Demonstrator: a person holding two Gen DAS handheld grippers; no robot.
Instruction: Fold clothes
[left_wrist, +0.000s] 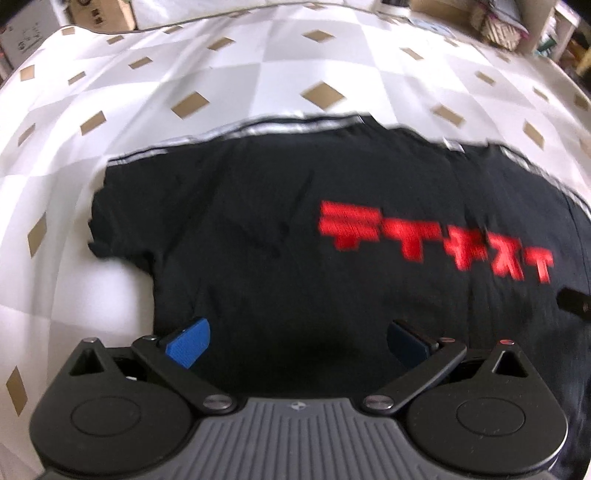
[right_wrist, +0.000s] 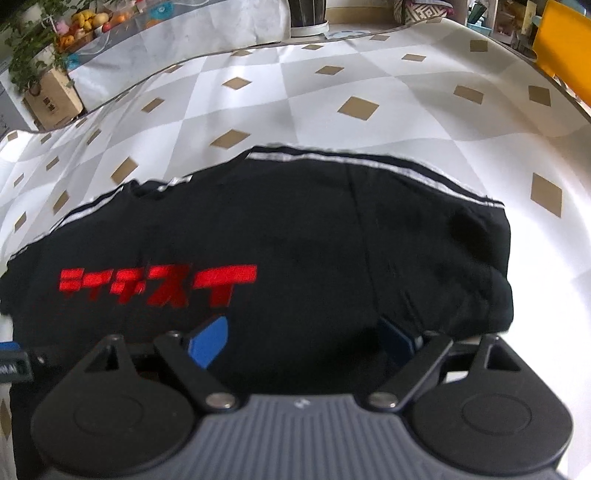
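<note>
Two handheld grippers are seen from their own wrist cameras, the left gripper (left_wrist: 297, 343) and the right gripper (right_wrist: 303, 341), each with its blue-padded fingers spread wide apart and nothing held between them, poised low over dark cloth. Just beyond them a black garment (left_wrist: 258, 229) with blocky red lettering (left_wrist: 436, 240) and a white stripe along its far edge is laid flat. Farther out, a table cover (right_wrist: 332, 92) of white and grey squares with tan diamonds is spread beneath it.
</note>
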